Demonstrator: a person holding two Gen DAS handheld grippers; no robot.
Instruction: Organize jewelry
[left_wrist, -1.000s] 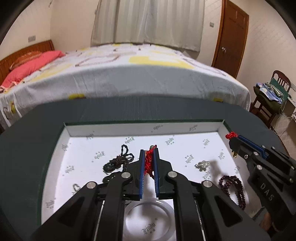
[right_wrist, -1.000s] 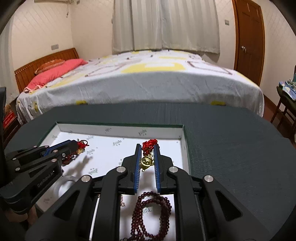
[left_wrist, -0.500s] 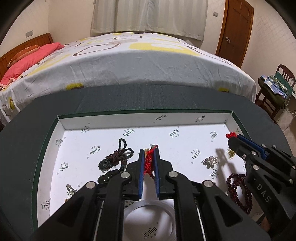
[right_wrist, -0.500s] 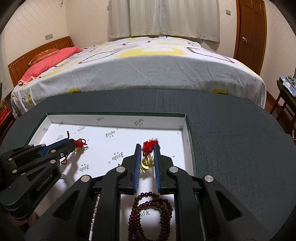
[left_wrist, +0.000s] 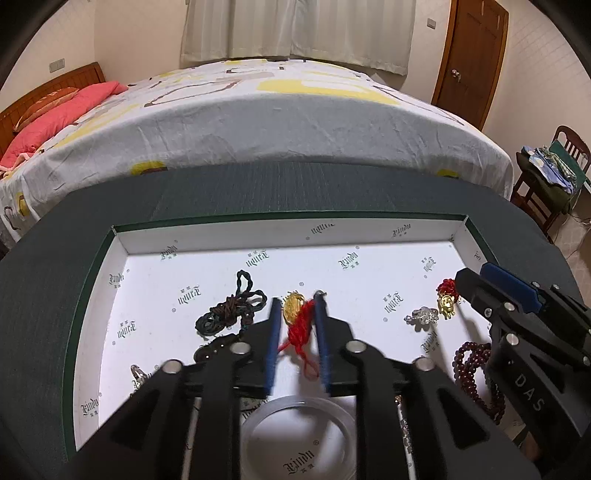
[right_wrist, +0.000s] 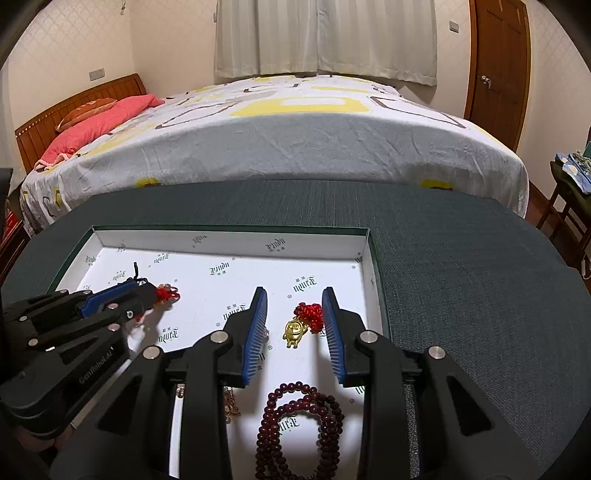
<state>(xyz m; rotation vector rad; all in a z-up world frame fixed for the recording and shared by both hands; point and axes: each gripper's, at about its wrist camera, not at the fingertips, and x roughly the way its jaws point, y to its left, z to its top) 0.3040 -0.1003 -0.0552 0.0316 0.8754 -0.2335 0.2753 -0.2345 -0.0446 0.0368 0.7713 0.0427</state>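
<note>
A white-lined tray (left_wrist: 258, 236) with a green rim lies on the dark table. My left gripper (left_wrist: 297, 302) is open around a red cord with a gold pendant (left_wrist: 297, 325) that lies between its jaws on the tray floor. My right gripper (right_wrist: 293, 295) is open; a second red cord with a gold figure charm (right_wrist: 301, 323) lies between its jaws near the tray's right wall, and it shows in the left wrist view (left_wrist: 447, 295). A dark red bead bracelet (right_wrist: 299, 424) lies below it.
A dark braided cord (left_wrist: 231, 310), a small silver charm (left_wrist: 423, 315) and a clear bangle (left_wrist: 299, 413) also lie in the tray. A bed (right_wrist: 295, 129) stands behind the table, and a wooden chair (left_wrist: 546, 173) stands at the right.
Both grippers opened and let go of their red cord pendants, which now lie on the tray floor. Both grippers dropped lower over the tray.
</note>
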